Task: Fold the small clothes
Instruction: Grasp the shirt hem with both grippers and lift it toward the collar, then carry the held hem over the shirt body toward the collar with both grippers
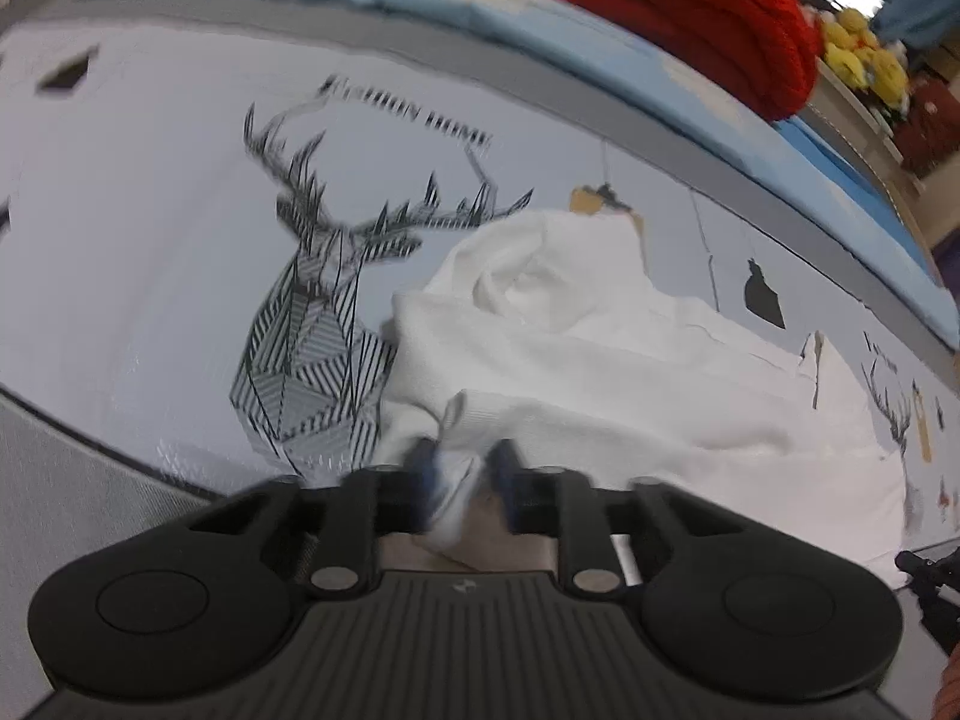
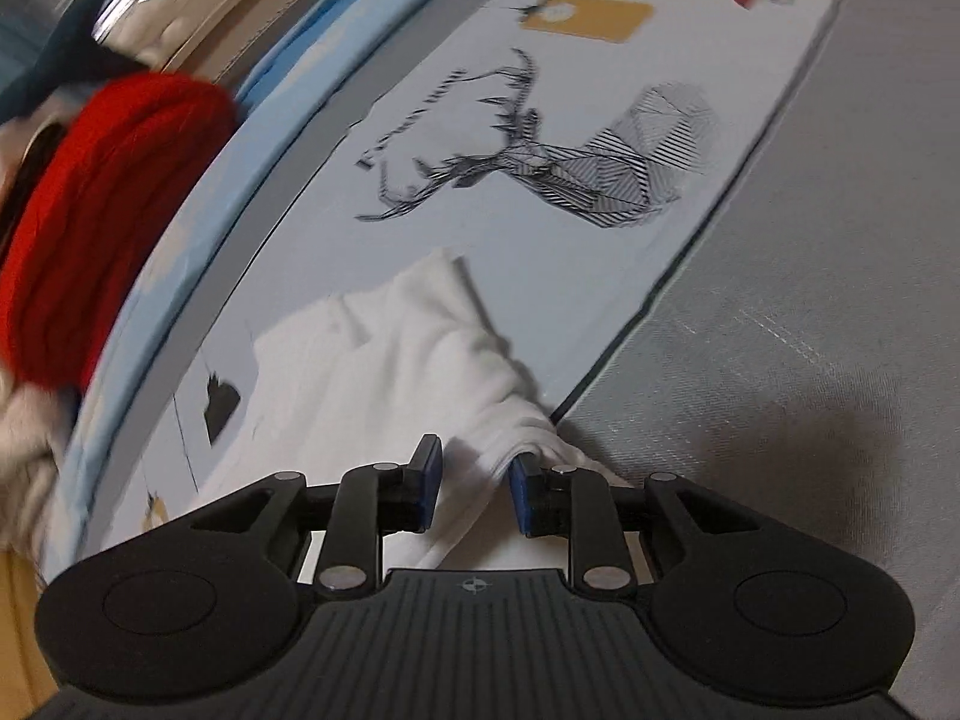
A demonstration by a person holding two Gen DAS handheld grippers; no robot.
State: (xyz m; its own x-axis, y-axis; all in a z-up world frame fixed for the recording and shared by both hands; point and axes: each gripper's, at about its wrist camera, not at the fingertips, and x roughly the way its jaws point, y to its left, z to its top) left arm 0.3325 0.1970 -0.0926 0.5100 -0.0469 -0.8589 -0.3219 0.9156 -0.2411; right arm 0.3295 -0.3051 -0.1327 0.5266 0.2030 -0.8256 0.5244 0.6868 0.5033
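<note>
A small white garment (image 1: 576,354) lies crumpled on a pale cloth printed with a striped deer (image 1: 312,372). My left gripper (image 1: 462,480) has its blue pads close together with a fold of the garment's near edge pinched between them; the view is blurred. In the right wrist view the same white garment (image 2: 384,372) lies in front of my right gripper (image 2: 474,480). Its blue pads stand a little apart with the garment's near edge running between them, and the cloth bunches against the right pad (image 2: 521,495).
A red knitted garment (image 1: 690,6) lies at the far edge on a light blue cover (image 1: 420,6), and shows in the right wrist view (image 2: 102,210) too. A grey mat (image 2: 810,300) borders the printed cloth (image 2: 600,120). Yellow items (image 1: 858,54) sit far right.
</note>
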